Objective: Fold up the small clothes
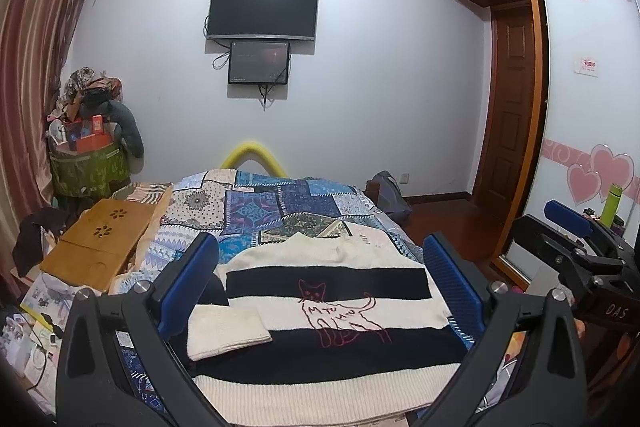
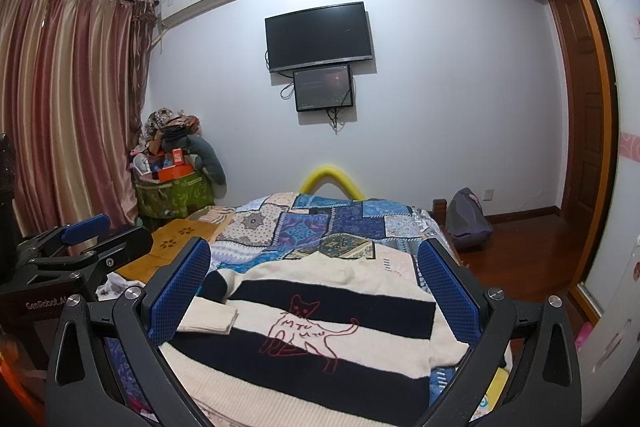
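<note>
Lying flat on bed (image 1: 280,203), front up: cream-and-black striped sweater (image 1: 332,307) with red cat outline on chest, collar toward far wall. Left sleeve folded across body, cream cuff (image 1: 226,329) resting on lower stripes. Patchwork quilt underneath. Left hand-held gripper (image 1: 320,283) released, blue pads spread wide, hovering above sweater, touching nothing. Right hand-held gripper (image 2: 314,291) likewise released, pads wide apart, empty, just beside left one. Wooden lap tray (image 1: 96,243) at bed's left edge. Television (image 1: 262,10) on wall beyond.

Cream-and-black striped sweater (image 1: 328,307) with red cat outline, blue patchwork quilt (image 1: 280,203), blue-padded black tongs (image 1: 320,283)
</note>
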A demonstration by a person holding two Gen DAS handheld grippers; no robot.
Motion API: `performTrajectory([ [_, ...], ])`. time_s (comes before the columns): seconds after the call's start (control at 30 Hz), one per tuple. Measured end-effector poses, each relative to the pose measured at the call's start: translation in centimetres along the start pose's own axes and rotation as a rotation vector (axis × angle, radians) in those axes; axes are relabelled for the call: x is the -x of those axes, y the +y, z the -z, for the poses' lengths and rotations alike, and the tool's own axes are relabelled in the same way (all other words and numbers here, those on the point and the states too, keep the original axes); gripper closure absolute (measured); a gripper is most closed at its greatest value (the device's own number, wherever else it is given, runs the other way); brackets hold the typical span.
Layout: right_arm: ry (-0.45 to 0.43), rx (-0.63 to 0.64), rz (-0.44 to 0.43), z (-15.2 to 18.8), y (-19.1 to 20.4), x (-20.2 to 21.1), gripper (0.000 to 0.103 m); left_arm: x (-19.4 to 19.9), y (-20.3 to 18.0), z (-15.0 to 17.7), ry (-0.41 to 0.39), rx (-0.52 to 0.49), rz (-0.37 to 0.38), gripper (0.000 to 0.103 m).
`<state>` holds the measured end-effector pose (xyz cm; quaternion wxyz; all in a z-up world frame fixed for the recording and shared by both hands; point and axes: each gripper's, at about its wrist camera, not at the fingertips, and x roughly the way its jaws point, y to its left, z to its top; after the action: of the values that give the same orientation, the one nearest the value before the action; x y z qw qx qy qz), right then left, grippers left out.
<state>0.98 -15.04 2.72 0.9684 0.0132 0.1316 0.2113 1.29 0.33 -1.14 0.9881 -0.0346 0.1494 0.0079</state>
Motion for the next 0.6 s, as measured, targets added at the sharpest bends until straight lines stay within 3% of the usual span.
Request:
performTrajectory([
  [0.6,0.003,-0.008,0.005,-0.19,-0.36,0.15,0.000,-0.09,0.03,-0.10,0.006,0.000,0.000,0.000],
])
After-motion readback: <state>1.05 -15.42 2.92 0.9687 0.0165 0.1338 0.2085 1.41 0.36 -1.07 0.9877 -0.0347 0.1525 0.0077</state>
